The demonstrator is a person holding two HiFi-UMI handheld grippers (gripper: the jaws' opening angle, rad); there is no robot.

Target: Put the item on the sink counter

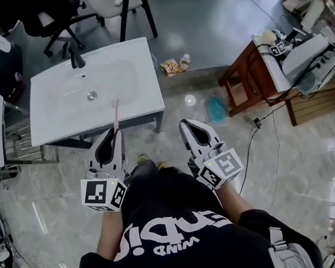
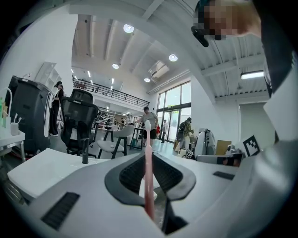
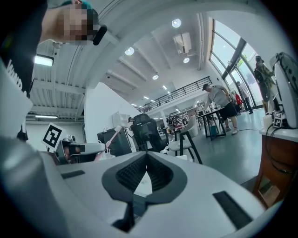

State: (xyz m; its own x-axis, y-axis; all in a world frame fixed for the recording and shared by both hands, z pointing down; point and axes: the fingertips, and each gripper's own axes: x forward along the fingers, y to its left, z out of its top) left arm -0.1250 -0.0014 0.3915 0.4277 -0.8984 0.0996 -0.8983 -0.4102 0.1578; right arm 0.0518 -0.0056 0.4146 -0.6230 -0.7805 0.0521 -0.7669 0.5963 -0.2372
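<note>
The pink toothbrush (image 1: 116,112) has its lower handle hidden inside the left claw (image 1: 111,135); the packet (image 1: 171,67) on the floor is too small to identify.

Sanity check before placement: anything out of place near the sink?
A snack packet and a small bottle lie on the floor beside the sink counter, like litter. Nothing else stands out.

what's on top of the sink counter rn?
Only its own dark faucet and basin drain show on the sink counter. The pink toothbrush is clamped in the left gripper, overlapping the front edge; that small strip is covered.
</note>
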